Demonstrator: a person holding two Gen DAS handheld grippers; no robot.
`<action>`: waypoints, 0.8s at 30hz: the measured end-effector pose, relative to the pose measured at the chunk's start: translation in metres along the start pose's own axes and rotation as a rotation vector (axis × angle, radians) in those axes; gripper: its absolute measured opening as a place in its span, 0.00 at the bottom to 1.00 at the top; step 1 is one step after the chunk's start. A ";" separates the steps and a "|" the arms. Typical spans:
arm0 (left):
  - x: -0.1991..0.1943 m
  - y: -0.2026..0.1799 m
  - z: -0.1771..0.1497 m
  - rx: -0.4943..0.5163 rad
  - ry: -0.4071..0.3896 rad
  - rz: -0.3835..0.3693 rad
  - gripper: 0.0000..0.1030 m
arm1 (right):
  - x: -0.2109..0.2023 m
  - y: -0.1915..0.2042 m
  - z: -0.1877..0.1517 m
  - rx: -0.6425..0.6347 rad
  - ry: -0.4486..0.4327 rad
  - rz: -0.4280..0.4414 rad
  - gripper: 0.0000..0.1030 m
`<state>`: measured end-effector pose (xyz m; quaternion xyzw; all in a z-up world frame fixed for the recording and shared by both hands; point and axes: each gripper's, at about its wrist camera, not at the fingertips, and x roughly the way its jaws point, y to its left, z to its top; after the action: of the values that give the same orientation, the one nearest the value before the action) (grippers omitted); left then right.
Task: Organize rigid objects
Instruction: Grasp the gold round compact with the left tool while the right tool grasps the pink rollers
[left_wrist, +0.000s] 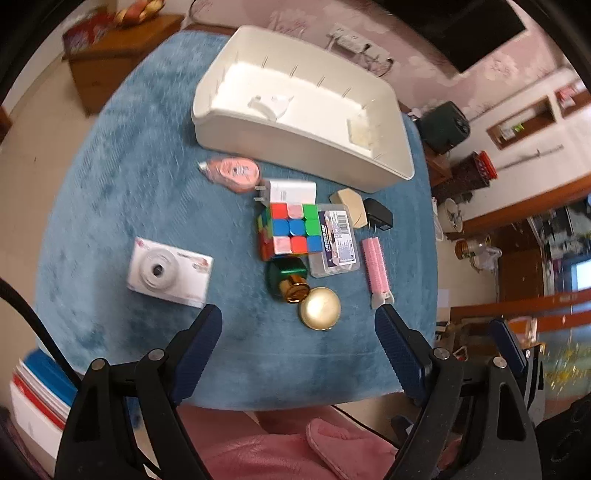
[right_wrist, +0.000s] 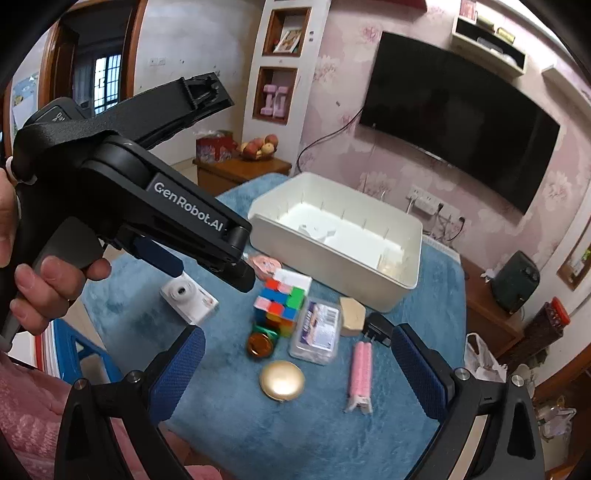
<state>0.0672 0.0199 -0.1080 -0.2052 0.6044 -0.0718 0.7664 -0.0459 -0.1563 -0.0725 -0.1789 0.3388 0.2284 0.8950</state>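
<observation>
Left hand-held gripper (left_wrist: 298, 334): jaws well apart, nothing between them, hovering over the near edge of the counter (left_wrist: 110, 177), which is covered in blue fabric. Right hand-held gripper (right_wrist: 298, 365): jaws likewise wide, empty.

White bin (left_wrist: 303, 110) at far side of counter, holding only a few small white bits. Near side of it, a loose cluster: puzzle cube (left_wrist: 290, 230) at centre, white charger (left_wrist: 291, 192) touching its far side, pink tape dispenser (left_wrist: 232, 171) far left. Clear plastic box (left_wrist: 334, 238) just right of cube, pink roller (left_wrist: 376, 266) further right. Gold compact (left_wrist: 320, 308) nearest. White camera (left_wrist: 170, 275) well apart at left.
</observation>
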 end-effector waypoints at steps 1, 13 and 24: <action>0.006 -0.003 0.000 -0.019 0.007 0.005 0.84 | 0.003 -0.006 -0.002 -0.007 0.008 0.010 0.98; 0.072 -0.033 0.002 -0.167 0.168 0.023 0.84 | 0.047 -0.068 -0.024 -0.036 0.127 0.155 0.98; 0.128 -0.032 0.000 -0.272 0.295 0.143 0.84 | 0.100 -0.084 -0.056 -0.061 0.294 0.254 0.95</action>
<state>0.1052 -0.0549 -0.2101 -0.2507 0.7270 0.0356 0.6382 0.0359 -0.2239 -0.1675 -0.1931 0.4788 0.3211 0.7939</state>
